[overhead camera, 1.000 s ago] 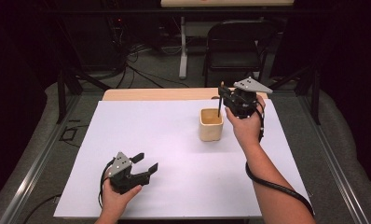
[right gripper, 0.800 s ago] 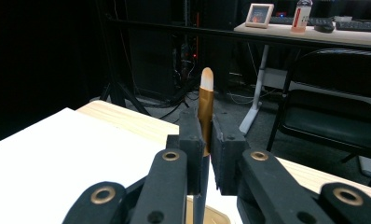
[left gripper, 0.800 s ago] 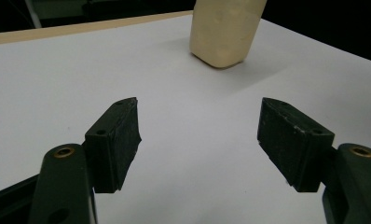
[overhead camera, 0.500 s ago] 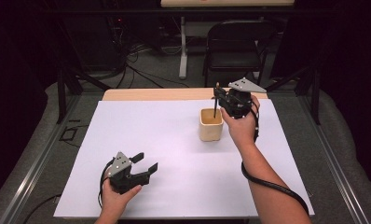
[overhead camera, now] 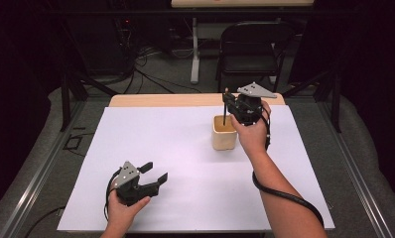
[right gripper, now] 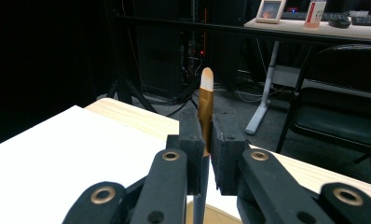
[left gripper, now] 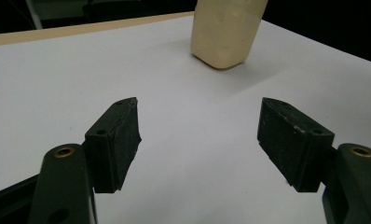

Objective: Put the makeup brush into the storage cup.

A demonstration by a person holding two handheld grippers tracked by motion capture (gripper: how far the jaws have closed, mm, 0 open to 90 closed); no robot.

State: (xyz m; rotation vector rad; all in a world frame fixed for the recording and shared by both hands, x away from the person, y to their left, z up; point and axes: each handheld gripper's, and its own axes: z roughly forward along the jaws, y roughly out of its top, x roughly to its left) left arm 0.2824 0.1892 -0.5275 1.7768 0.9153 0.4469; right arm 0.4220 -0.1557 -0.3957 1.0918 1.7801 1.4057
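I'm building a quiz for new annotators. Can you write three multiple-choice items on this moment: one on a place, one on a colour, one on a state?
1. Where is the pen?
A. flat on the sheet
B. upright over the cup
C. on the chair

2. What colour is the cup?
A. cream
B. red
C. blue

3. How is the left gripper?
A. shut on the cup
B. shut on nothing
C. open

Answers:
1 B: the right gripper holds it above the cup.
2 A: its walls look pale cream.
3 C: the left gripper view shows its jaws wide apart.
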